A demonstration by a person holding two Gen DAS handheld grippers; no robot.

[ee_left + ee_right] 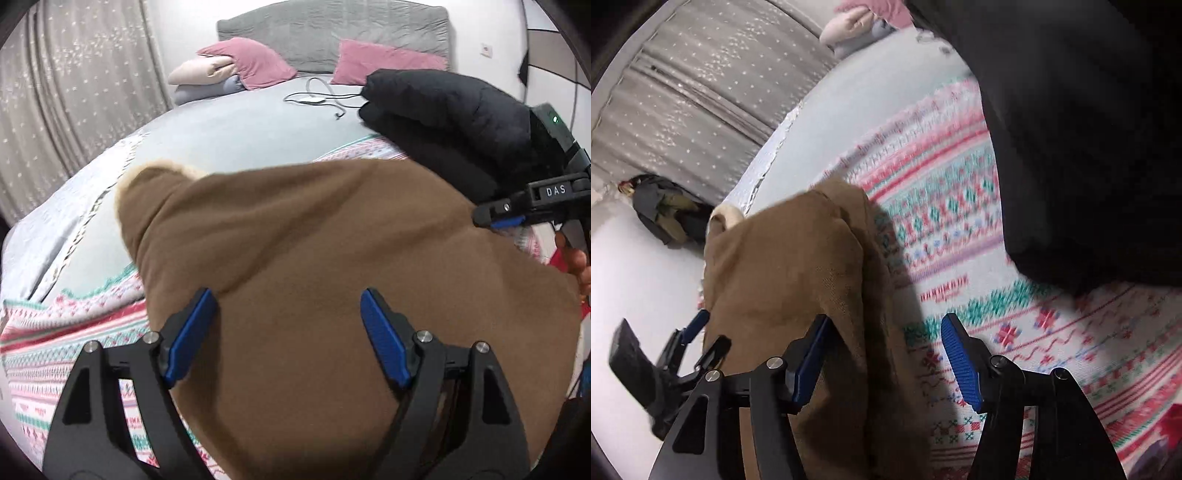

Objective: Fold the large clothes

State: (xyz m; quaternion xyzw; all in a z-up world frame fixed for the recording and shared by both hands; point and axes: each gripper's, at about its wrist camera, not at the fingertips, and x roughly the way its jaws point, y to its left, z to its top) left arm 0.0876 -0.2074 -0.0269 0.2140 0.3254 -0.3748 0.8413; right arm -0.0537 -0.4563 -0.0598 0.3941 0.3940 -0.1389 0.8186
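Note:
A brown fleece garment [332, 258] with a cream lining at one end lies bunched on a patterned blanket [55, 350] on the bed. My left gripper [286, 293] hovers over its near part with the jaws wide apart and no fabric pinched between the pads. In the right wrist view the same brown garment [783, 280] runs under the left finger of my right gripper [886, 319], which stands open with blanket [960, 221] showing between its pads. The right gripper [498, 218] also shows side-on at the garment's right edge. The left gripper [694, 336] shows at the garment's left edge.
A folded black puffer jacket [443, 122] lies on the bed behind the brown garment, close to the right gripper. Pink pillows [251, 62], a cable [317, 98] and a grey headboard are farther back. A curtain [74, 92] hangs left; dark clothes [661, 210] lie on the floor.

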